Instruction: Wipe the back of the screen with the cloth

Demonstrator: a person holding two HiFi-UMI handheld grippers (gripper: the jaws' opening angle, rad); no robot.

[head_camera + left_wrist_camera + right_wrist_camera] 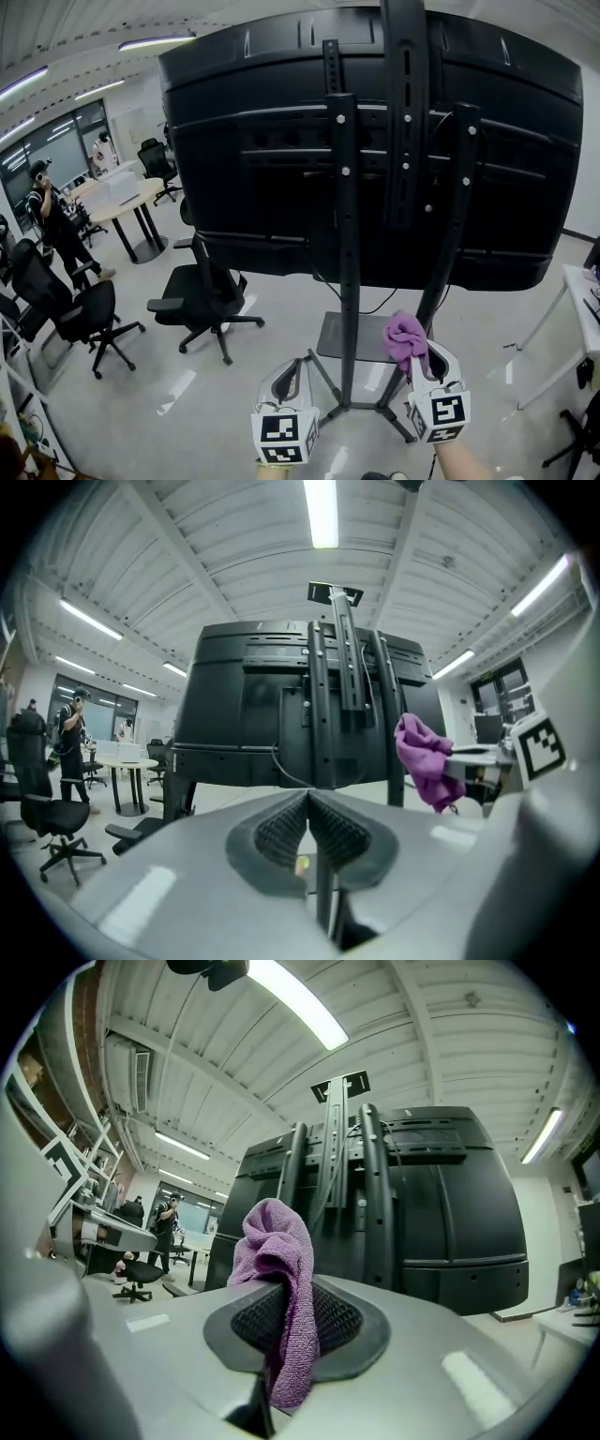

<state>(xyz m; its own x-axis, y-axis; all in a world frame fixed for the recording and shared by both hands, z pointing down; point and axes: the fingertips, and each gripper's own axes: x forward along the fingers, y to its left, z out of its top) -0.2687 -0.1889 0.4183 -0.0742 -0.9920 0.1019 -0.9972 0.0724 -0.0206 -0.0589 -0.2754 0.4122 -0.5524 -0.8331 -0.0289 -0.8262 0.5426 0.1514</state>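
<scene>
The black back of a large screen [281, 150] on a wheeled metal stand [349, 281] fills the upper head view; it also shows ahead in the left gripper view, screen [253, 714], and the right gripper view, screen [441, 1204]. A purple cloth [406, 339] is bunched in my right gripper [419, 364], which is shut on it, below the screen's lower edge and apart from it. The cloth [281, 1279] hangs between the jaws. My left gripper [292, 375] is shut and holds nothing, its pads [281, 832] together; it sees the cloth [424, 759] to its right.
Black office chairs [202, 300] stand at the left, with a round table [127, 202] behind. A person [52, 225] stands at the far left. A white table [581, 309] edge is at the right. The stand's base plate [352, 337] and legs spread over the floor.
</scene>
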